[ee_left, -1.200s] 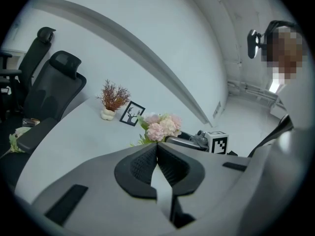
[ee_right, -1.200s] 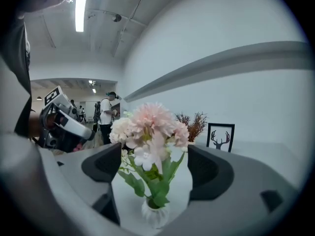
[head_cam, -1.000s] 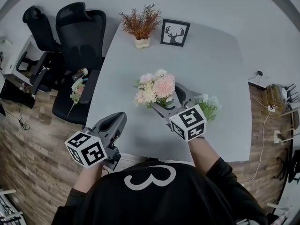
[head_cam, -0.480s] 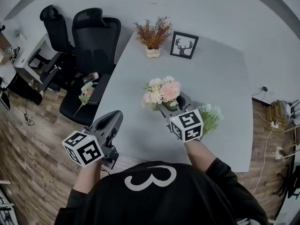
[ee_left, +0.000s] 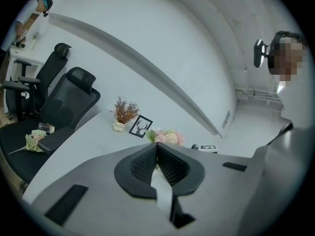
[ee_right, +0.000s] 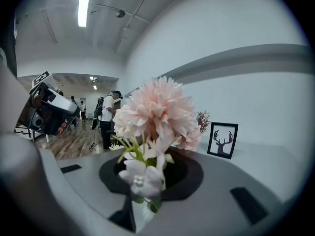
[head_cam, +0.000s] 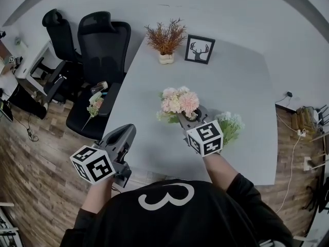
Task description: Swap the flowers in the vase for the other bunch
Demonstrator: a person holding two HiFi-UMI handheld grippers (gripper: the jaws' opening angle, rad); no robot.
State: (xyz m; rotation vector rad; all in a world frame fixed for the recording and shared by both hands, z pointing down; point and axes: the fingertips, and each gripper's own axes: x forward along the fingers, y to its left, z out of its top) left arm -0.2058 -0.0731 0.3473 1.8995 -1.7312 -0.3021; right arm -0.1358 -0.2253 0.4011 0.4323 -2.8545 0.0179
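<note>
Bouquet (head_cam: pixel 178 101) between right gripper's (head_cam: pixel 191 116) (closing) jaws

Matt smooth table (head_cam: pixel 231 86), wood-plank floor (head_cam: pixel 36 153), seemingly cloth flowers (head_cam: pixel 180 102)

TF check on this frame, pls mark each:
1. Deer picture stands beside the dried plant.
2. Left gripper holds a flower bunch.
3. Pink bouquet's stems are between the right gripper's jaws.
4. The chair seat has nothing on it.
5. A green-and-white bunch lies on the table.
1. True. The deer picture stands just right of the dried plant in the head view.
2. False. The left gripper has its jaws together with nothing between them.
3. True. The right gripper is closing its jaws on the stems of the pink bouquet.
4. False. A small flower bunch lies on the black chair.
5. True. The green-and-white bunch lies on the table, right of the right gripper.
</note>
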